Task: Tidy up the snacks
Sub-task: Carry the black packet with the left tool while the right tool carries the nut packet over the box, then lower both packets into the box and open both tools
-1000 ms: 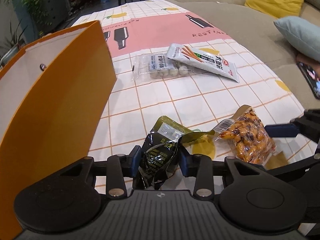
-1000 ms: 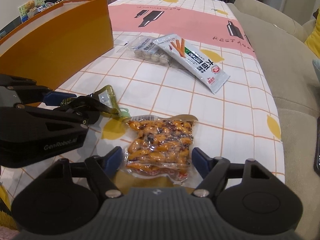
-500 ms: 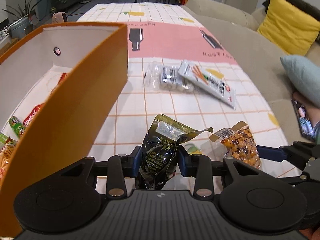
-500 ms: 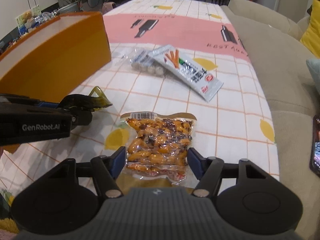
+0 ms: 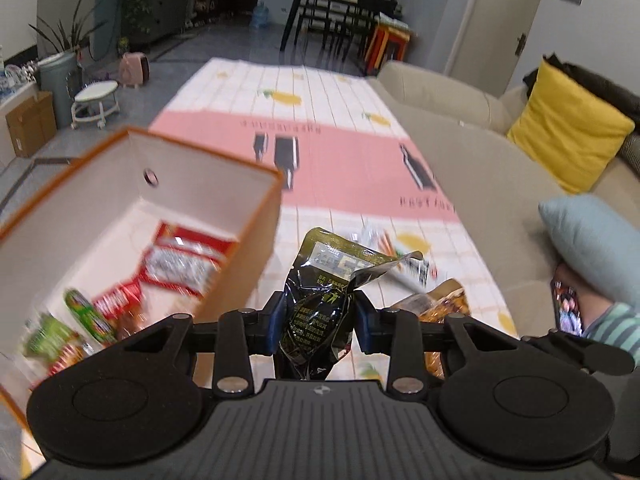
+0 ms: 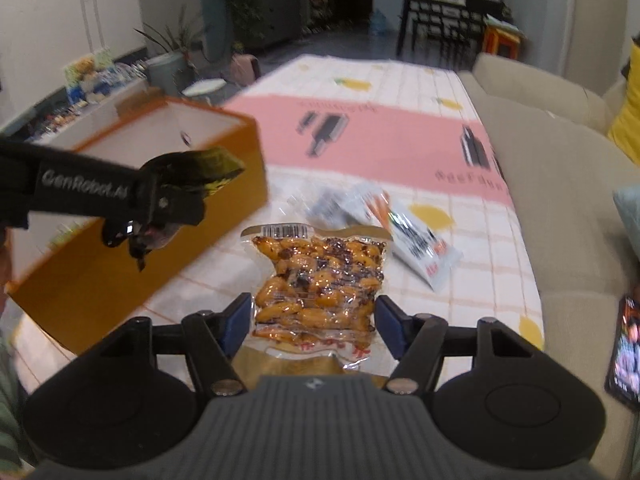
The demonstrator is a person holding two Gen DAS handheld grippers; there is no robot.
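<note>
Black-green pouch [image 5: 316, 312] pinched in left gripper [image 5: 316, 320], jaws closing | orange peanut pack [image 6: 320, 280] clamped in right gripper [image 6: 314, 318] | step: carrying both | next: drop into orange box [image 5: 256, 248] at tablecloth's [image 5: 348, 168] left edge

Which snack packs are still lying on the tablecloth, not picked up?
The white carrot-print packet and the clear pack tucked partly under it. The dark green pouch is in the left gripper, the orange vacuum pack in the right gripper.
</note>
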